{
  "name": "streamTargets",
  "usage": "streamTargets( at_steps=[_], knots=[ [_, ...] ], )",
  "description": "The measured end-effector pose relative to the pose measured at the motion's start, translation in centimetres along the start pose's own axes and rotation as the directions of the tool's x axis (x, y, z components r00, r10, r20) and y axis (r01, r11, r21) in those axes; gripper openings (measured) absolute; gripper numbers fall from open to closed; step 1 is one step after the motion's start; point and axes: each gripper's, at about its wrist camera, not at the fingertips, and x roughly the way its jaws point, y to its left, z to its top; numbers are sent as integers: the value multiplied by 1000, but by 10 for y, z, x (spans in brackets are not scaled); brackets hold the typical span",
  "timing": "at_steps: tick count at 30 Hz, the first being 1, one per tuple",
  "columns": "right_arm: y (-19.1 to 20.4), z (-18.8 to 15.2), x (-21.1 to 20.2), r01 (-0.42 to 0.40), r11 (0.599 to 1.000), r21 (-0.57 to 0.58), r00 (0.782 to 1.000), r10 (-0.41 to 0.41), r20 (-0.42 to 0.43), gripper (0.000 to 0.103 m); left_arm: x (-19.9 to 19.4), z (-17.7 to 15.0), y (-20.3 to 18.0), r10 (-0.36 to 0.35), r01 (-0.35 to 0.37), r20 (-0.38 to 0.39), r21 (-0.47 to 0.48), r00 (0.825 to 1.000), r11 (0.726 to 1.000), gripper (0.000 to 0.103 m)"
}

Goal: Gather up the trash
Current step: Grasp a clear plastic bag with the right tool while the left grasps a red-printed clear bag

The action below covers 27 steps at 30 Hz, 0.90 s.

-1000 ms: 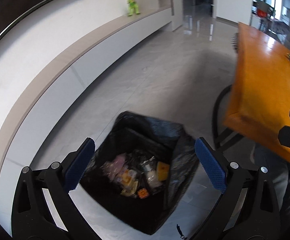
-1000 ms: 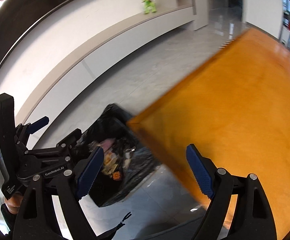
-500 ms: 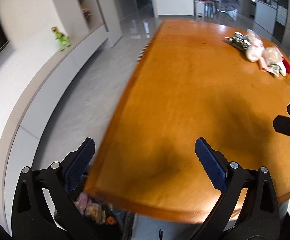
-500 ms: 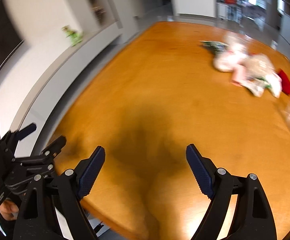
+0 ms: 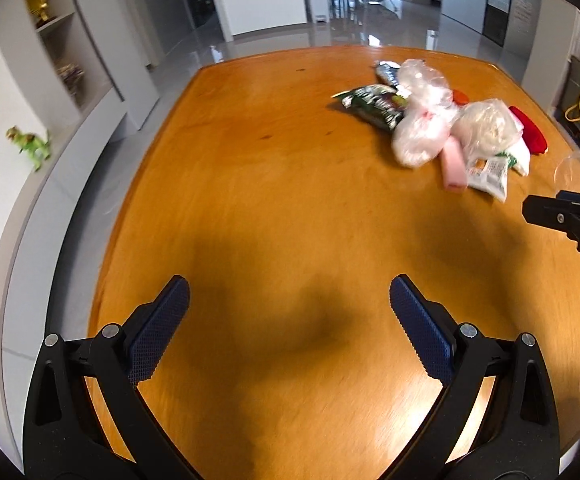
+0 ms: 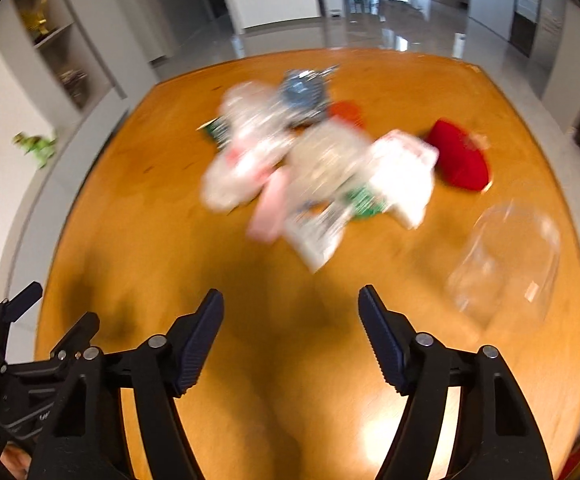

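Note:
A heap of trash (image 5: 442, 128) lies on the far right of the orange wooden table (image 5: 269, 200): clear plastic bags, a green snack wrapper (image 5: 374, 106), a pink packet (image 5: 454, 164) and a red item (image 5: 530, 134). In the right wrist view the same heap (image 6: 314, 168) is blurred, with a clear plastic lid (image 6: 506, 256) to its right. My left gripper (image 5: 290, 312) hangs open over bare table, well short of the heap. My right gripper (image 6: 292, 320) has nothing between its fingers and its jaws are closing; it hovers just short of the heap.
The table's left edge drops to a grey tiled floor (image 5: 101, 184). A white ledge with a green toy dinosaur (image 5: 29, 146) and shelving (image 5: 57, 40) runs along the left wall. The right gripper's tip (image 5: 566, 220) shows at the left wrist view's right edge.
Both grippers swung away from the black trash bag on the floor and over the table, toward the trash heap. The right gripper's jaws have narrowed. The bag is out of view.

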Motion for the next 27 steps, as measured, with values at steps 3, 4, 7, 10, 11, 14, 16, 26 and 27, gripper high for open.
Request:
streamTargets(
  at_steps=[3,4,7,10,11,14,16,26,27],
  knots=[
    [-15,23,5,34,999,27,999,-35,15,70,13,28,-16,-14,14,2,13,1000,1000,97],
    [-20,30,8,47,998,36,999,-48,18,70,18,37,-20,-18,18,1,15,1000,1000,97],
    [-29,50,20,70,997,43,997,-71,10,70,31,63,-33,-62,62,-3,16,998,998,97],
    [-32,64,33,71,997,41,997,-71,4,70,42,81,-43,-92,92,-7,16,996,996,97],
    [-33,67,38,71,997,41,997,-71,-1,70,47,86,-46,-98,98,-7,16,995,995,97],
    [-34,78,53,42,998,49,999,-41,-25,70,60,98,-50,-117,118,-23,7,993,993,97],
    [-34,84,58,35,998,51,999,-33,-35,70,70,104,-55,-114,114,-38,3,993,993,97],
    [-49,83,55,-73,988,138,996,80,-46,14,96,115,-72,-165,164,-111,-21,980,986,96],
    [-48,82,50,-81,987,139,996,87,-33,14,97,114,-70,-172,169,-112,-31,979,985,95]
  ],
)
